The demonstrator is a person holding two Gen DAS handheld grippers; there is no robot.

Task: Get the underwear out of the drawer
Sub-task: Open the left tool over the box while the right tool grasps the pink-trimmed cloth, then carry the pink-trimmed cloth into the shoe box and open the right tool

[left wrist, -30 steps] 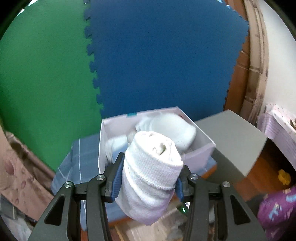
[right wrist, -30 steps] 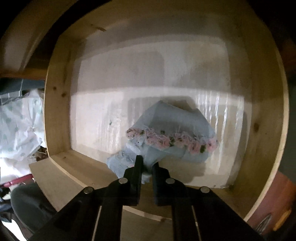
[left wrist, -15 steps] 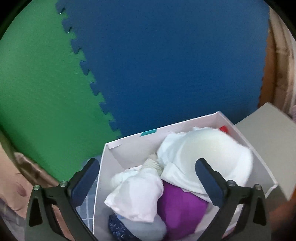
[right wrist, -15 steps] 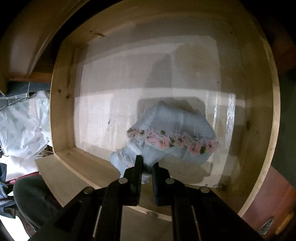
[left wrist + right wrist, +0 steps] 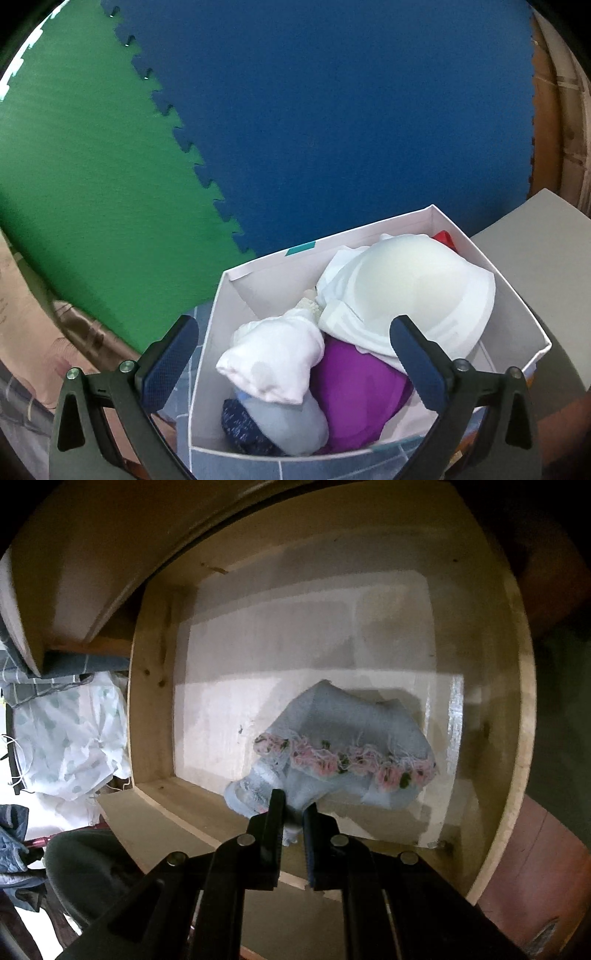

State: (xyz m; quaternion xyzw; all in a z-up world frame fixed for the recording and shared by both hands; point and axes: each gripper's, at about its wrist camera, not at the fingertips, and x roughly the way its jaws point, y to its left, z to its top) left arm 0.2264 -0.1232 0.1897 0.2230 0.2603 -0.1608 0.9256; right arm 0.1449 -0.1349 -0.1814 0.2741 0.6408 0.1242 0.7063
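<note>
In the right wrist view, pale blue underwear (image 5: 343,746) with a pink flower trim hangs over the open wooden drawer (image 5: 517,716). My right gripper (image 5: 293,812) is shut on its lower left corner. In the left wrist view, my left gripper (image 5: 295,339) stands open above a white box (image 5: 517,306), nothing between its fingers. A white rolled garment (image 5: 273,362) lies in the box, on top of purple (image 5: 358,384), grey (image 5: 291,424) and dark blue (image 5: 240,424) pieces and beside a white padded bra (image 5: 413,280).
Blue (image 5: 332,110) and green (image 5: 74,166) foam mats cover the floor behind the box. A grey surface (image 5: 543,236) lies right of it. Left of the drawer are a white spotted cloth (image 5: 70,738) and a dark object (image 5: 85,875). The drawer's white bottom (image 5: 221,720) is bare around the underwear.
My left gripper opened and dropped the white rolled garment into the box, then moved closer over it. The right gripper lifted the blue underwear slightly above the drawer bottom.
</note>
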